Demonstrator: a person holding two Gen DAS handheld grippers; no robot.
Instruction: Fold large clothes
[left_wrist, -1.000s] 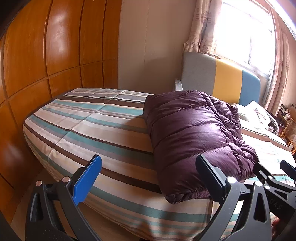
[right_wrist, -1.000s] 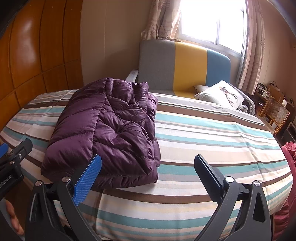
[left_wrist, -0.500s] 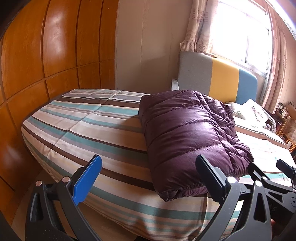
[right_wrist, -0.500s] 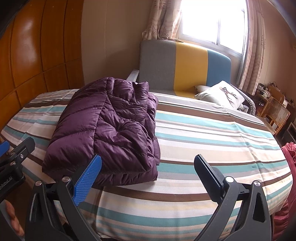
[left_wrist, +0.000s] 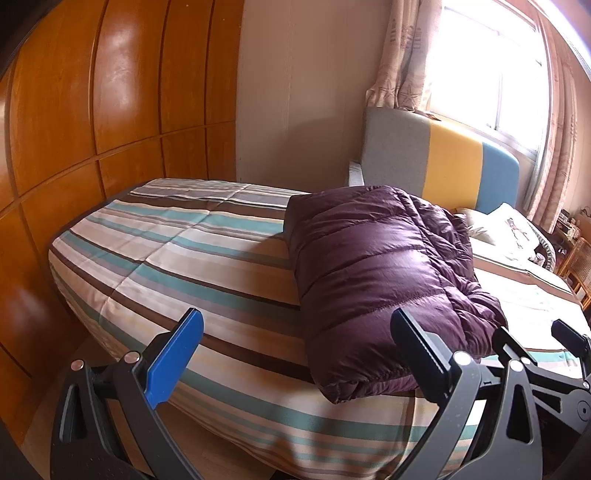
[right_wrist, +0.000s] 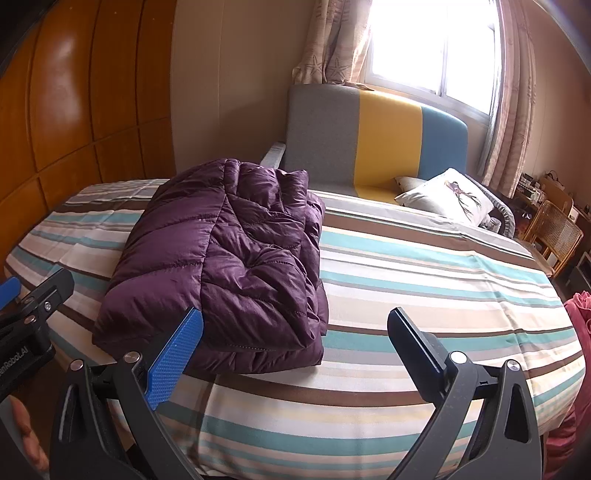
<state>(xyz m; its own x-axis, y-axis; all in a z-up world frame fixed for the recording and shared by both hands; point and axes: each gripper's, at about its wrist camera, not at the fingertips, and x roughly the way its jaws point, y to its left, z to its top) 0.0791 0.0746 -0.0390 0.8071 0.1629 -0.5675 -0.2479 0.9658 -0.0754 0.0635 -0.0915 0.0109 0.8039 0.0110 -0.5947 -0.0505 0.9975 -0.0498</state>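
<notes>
Jacket (left_wrist: 376, 280) folded into a thick purple bundle on the bed (left_wrist: 192, 258), near edge close to the bed's front edge, well apart from the pillow (right_wrist: 448, 195) by the headboard. Left gripper (left_wrist: 295, 350) spread wide, holding nothing, hovering off the front of the bed. Right gripper (right_wrist: 295, 350) likewise spread wide and empty, just in front of the bundle's near right corner.

Fold looks essentially done (judgement only; layers sit stacked, right side a bit puffy and uneven). For a clean finish: approach low and level, press down on the puffy side to flatten trapped air, square the near edge to a stripe. Avoid pinching one layer only, since slick fabric could slide and open the stack.
</notes>
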